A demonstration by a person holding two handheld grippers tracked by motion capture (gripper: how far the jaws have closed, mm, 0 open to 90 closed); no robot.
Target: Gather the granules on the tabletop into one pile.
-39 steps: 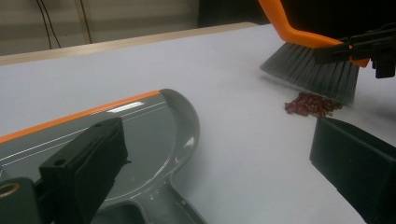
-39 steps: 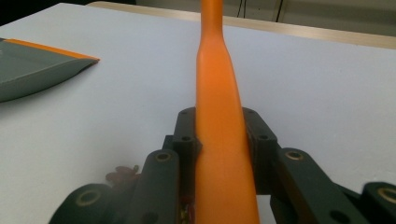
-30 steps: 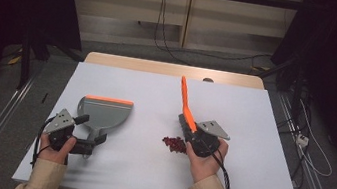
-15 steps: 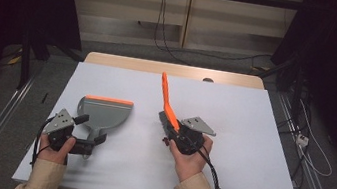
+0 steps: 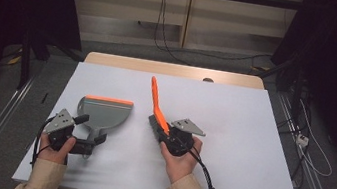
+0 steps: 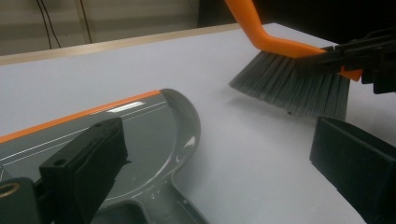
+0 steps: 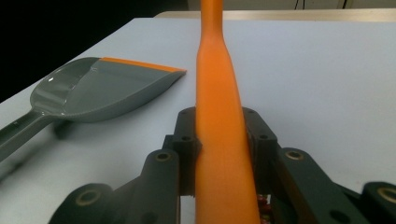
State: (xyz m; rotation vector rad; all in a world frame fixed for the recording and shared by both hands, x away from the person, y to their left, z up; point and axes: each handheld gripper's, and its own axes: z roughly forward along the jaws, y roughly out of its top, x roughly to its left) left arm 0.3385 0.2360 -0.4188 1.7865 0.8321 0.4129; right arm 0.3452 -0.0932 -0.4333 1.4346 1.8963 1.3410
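Table (image 5: 243, 186): we see a pale white top with a bare wooden strip along its far edge; it carries the dustpan and the brush.
Room: we see a dark space around the table, a light wall panel beyond its far edge, loose cables (image 5: 165, 33) hanging down that panel onto the floor, and metal rails on the floor at both sides.
Dustpan (image 5: 103, 113): we see it lying flat on the table, grey with an orange lip on its far edge, its handle pointing toward the person.
Left gripper (image 5: 91, 143): we see it at the dustpan's handle, near the table's front edge; in the left gripper view its two black jaws stand apart, one over the pan's body and one off to the side, and we cannot tell whether they pinch the handle.
Brush (image 5: 156, 97): we see its orange handle rising up and away, grey bristles (image 6: 294, 88) down on the table just beside the dustpan's right side.
Right gripper (image 5: 163, 131): we see its jaws pinching the orange handle from both sides, clearest in the right gripper view (image 7: 223, 154).
Crumbs (image 7: 265, 200): we glimpse small dark red bits below the brush handle.
Change from a second ago: we see the brush and right gripper now closer to the dustpan; the red pile that lay open beside the brush is now covered in the high view; the dustpan and left gripper are where they were.
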